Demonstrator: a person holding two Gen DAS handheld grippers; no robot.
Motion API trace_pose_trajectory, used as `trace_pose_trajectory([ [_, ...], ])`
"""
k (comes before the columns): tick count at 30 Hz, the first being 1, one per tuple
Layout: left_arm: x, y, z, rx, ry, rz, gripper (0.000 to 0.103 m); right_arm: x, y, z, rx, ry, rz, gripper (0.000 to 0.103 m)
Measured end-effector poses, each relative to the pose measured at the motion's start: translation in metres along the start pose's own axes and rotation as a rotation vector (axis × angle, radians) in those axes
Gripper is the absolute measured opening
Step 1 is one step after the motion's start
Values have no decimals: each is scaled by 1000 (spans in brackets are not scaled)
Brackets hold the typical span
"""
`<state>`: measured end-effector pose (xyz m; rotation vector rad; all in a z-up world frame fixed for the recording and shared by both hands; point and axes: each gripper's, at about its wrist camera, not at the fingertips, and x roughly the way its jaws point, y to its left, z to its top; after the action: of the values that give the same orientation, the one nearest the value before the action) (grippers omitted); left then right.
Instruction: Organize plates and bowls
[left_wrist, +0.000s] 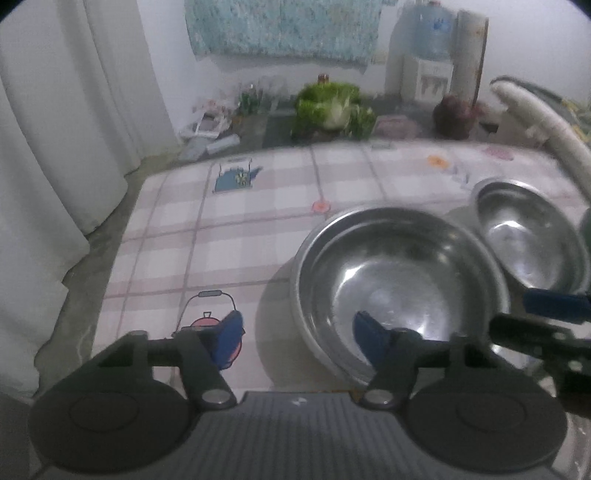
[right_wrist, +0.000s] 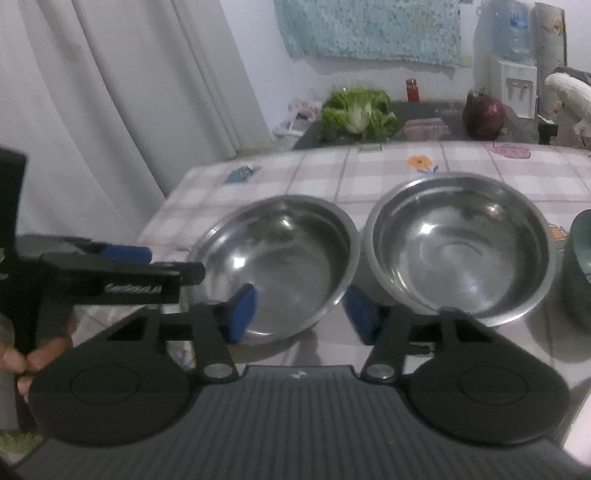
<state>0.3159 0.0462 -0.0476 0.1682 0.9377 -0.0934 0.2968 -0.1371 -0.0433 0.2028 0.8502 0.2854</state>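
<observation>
Steel bowls: two steel bowls on the checked tablecloth (right_wrist: 388, 173) of the table, side by side, rims close together, toward the near right part of the table.
Left bowl (right_wrist: 277, 266): appears to be two nested, a second rim showing inside the outer one in the left wrist view (left_wrist: 402, 284).
Right bowl (right_wrist: 461, 243): a single bowl, upright.
Dark bowl (right_wrist: 580, 266): at the right edge, just beside the right bowl, mostly cut off.
Left claw (left_wrist: 299, 341): released, blue pads spread; one pad over the left bowl's near rim, the other over bare cloth.
Right claw (right_wrist: 301, 314): released, gripping nothing, above the near rim of the left bowl.
Beyond the far edge: green cabbage (right_wrist: 356, 110), red onion (right_wrist: 484, 114), water dispenser (right_wrist: 513, 77).
</observation>
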Motion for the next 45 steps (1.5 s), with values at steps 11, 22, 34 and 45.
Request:
trace_pose_trajectory([
  [11,25,15,-2,-94,132,-58,23,28,-6,4,-16,52,10,22],
  [22,7,34,-18,-92,140,-22,54,25,2,4,-51,77,63,23],
  [34,25,27,-7,-73,130,18,37,41,-3,11,-41,59,39,14],
  [45,17,20,-6,-70,115,37,33,40,1,12,-55,54,22,14],
])
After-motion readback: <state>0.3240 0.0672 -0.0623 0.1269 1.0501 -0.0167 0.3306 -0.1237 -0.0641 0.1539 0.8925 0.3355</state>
